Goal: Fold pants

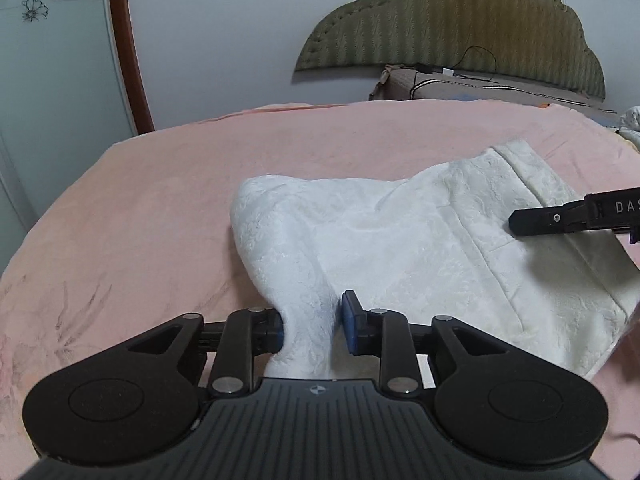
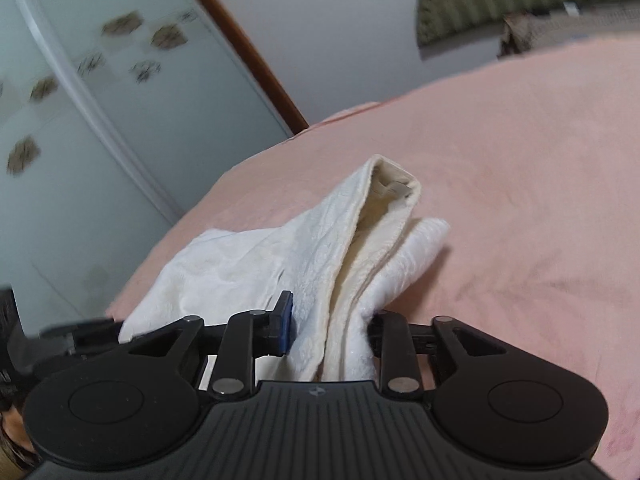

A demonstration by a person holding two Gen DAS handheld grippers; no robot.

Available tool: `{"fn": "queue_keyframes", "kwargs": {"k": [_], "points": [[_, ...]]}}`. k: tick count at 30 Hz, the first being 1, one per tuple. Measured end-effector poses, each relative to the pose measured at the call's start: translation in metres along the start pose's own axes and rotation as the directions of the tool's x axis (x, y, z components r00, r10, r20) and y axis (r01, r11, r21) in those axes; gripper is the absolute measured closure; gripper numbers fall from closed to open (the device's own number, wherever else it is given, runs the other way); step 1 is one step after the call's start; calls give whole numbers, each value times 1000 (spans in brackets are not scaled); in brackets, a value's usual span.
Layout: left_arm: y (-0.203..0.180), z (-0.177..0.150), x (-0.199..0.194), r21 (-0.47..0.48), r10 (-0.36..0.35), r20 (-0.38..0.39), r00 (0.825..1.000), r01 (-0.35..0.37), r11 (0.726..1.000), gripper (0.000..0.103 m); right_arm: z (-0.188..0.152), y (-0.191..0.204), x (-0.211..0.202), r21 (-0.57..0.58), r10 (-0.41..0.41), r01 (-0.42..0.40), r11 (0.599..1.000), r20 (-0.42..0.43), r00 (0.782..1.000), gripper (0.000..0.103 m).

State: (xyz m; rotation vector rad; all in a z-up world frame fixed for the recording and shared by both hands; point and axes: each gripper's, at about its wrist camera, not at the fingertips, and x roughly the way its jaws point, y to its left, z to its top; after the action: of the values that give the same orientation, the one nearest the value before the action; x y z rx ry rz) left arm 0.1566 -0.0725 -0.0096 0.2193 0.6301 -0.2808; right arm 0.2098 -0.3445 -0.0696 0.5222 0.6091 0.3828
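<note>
We are carrying a fold: both the left gripper [image 1: 312, 322] and right gripper [image 2: 330, 320] fingers are clamping the pants [image 1: 400, 248] above the bed [image 1: 160, 200]; next, laying it flat.

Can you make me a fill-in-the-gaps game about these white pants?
1. The pants lie on a ____ blanket.
2. The colour of the pants is ____.
3. The left gripper has ____ bunched between its fingers.
4. The pads on the gripper fingers are ____.

Missing words: pink; white; pants; blue
</note>
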Motion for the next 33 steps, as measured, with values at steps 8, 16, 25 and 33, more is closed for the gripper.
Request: {"fn": "queue_keyframes", "kwargs": {"k": [8,16,25,33], "points": [[-4,-3,-5,11,59,-6,998,-59,998,59,-16,15,-33,-6,-175,177,984,120,977,51],[-10,-1,-7,30,129,9,992,-130,991,38,-43,68,-50,-217,21,-9,976,56,998,42],[-8,-3,-14,56,211,3,978,-211,976,28,-57,67,-32,-231,-91,84,969,-17,996,40],[-8,-7,-26,48,225,-6,974,-225,973,27,-59,72,-37,-224,-113,110,968,1,994,40]]}}
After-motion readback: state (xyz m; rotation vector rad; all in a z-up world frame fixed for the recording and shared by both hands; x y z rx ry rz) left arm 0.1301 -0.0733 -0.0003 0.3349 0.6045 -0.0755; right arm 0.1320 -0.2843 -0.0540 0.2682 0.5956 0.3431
